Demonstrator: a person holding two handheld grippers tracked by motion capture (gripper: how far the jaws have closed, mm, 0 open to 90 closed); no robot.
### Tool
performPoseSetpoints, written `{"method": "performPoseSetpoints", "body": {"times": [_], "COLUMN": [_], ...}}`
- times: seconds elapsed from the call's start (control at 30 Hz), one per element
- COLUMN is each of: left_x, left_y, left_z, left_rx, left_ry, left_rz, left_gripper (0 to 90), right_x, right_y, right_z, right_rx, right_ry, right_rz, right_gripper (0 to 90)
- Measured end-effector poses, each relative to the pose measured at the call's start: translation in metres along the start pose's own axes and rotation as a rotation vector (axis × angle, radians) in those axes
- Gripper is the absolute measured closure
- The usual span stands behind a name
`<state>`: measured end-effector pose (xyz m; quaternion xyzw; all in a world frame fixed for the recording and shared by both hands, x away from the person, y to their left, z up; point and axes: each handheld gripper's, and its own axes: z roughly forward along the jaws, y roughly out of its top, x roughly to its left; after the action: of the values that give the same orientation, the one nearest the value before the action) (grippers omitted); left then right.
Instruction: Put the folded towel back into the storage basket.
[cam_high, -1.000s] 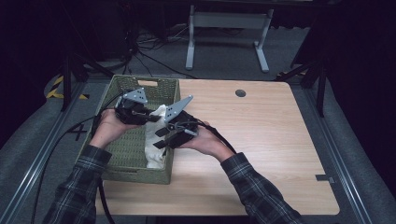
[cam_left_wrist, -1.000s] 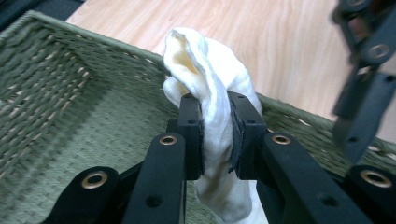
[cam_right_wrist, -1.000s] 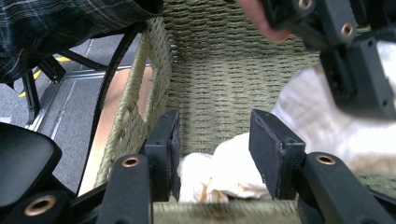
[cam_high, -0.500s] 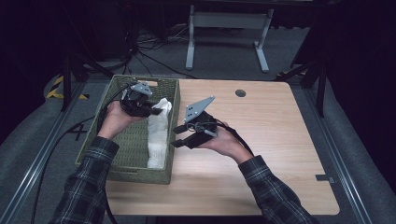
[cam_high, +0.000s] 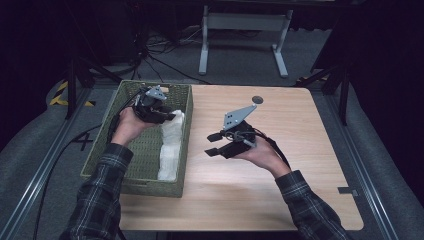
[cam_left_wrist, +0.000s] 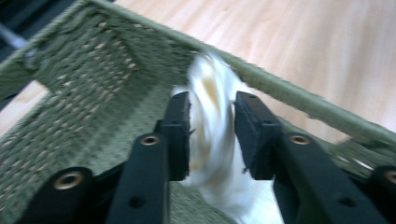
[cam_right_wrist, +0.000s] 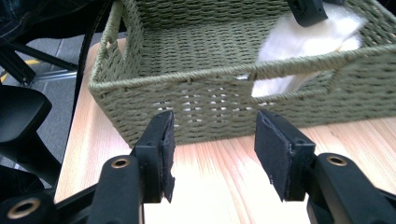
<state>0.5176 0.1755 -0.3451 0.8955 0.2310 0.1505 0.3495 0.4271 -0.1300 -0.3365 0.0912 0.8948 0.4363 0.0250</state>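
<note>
1. Sitting at the table's (cam_high: 300, 200) left edge, the green woven basket (cam_high: 131, 170) now holds the white cloth (cam_high: 169, 150) along its right wall.
2. The right gripper (cam_high: 214, 144) has pulled away rightward over the table, jaws parted and empty.
3. The left gripper (cam_left_wrist: 212, 135) has just been opening; the cloth's far end lies between its jaws, apparently being let go.

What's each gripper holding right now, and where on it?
The left gripper has the white cloth between its jaws, at the cloth's far end in the green basket. The jaws have just been opening, so the grip is uncertain. The right gripper holds nothing.
</note>
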Motion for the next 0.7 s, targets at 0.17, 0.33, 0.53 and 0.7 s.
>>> {"method": "performPoseSetpoints", "body": {"times": [0.17, 0.33, 0.53, 0.7], "left_x": [-0.001, -0.011, -0.027, -0.041], "left_y": [0.004, 0.009, 0.017, 0.024], "left_z": [-0.001, -0.007, -0.01, -0.009], "left_rx": [-0.01, -0.064, -0.093, -0.121], "left_ry": [0.013, -0.011, -0.058, -0.091], "left_rz": [-0.012, -0.055, -0.076, -0.083], "left_gripper": [57.0, 48.2, 40.7, 37.5], "right_x": [-0.003, -0.007, -0.012, -0.017], "right_y": [-0.011, -0.023, -0.037, -0.046], "right_z": [-0.011, -0.018, -0.026, -0.036], "right_rx": [-0.002, 0.001, 0.013, 0.012], "right_ry": [-0.011, -0.025, -0.04, -0.056], "right_rz": [0.014, 0.033, 0.055, 0.069], "right_gripper": [47.9, 46.7, 44.0, 40.8]}}
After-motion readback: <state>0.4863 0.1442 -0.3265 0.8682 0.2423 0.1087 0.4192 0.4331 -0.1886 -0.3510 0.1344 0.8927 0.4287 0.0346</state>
